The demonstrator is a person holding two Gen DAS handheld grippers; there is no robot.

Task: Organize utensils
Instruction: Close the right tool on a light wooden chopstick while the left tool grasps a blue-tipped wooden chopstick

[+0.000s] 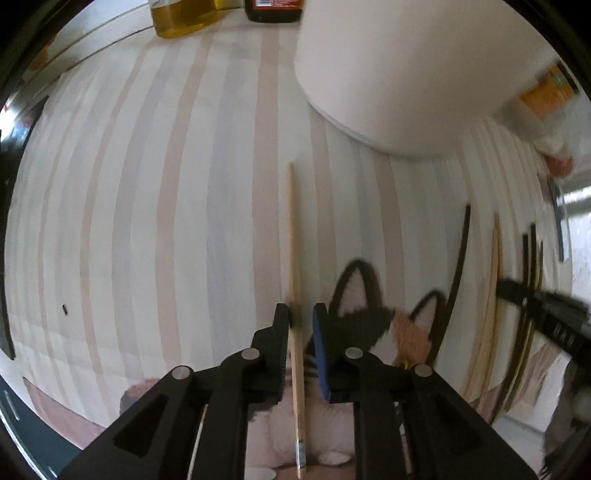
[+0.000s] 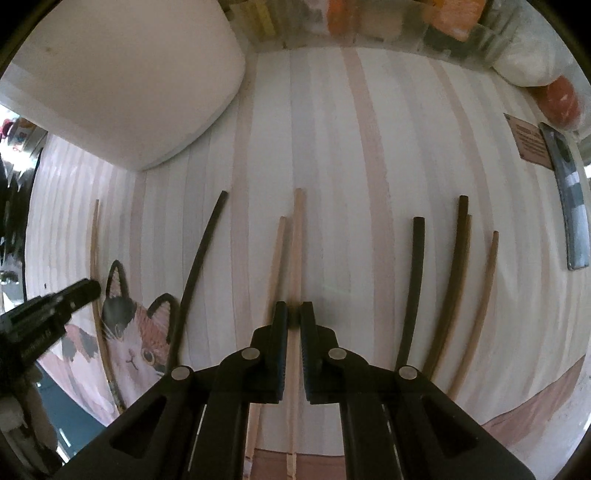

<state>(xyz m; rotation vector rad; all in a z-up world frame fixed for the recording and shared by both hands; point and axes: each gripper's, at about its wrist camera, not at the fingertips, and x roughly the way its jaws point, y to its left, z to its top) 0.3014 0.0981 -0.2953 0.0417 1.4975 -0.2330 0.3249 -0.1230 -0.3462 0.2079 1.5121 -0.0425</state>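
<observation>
My left gripper [image 1: 301, 315] points down at the striped cat placemat [image 1: 147, 221]. A light wooden chopstick [image 1: 293, 240] lies between its jaws, against the left finger, with a gap to the blue pad, so the jaws stand slightly open. My right gripper [image 2: 294, 314] is shut on another light wooden chopstick [image 2: 297, 240]. A second pale stick [image 2: 277, 266] lies just left of it. Dark chopsticks [image 2: 201, 266] [image 2: 413, 288] [image 2: 456, 266] and a pale one [image 2: 478, 314] lie in rows on the mat. In the right wrist view the left gripper [image 2: 74, 295] shows at the left edge.
A big white container [image 1: 406, 74] [image 2: 122, 74] stands at the back of the mat. An oil bottle [image 1: 181, 18] and a dark bottle [image 1: 273, 11] sit behind it. Packages [image 2: 454, 14] and a grey flat item [image 2: 570, 199] line the far and right edges.
</observation>
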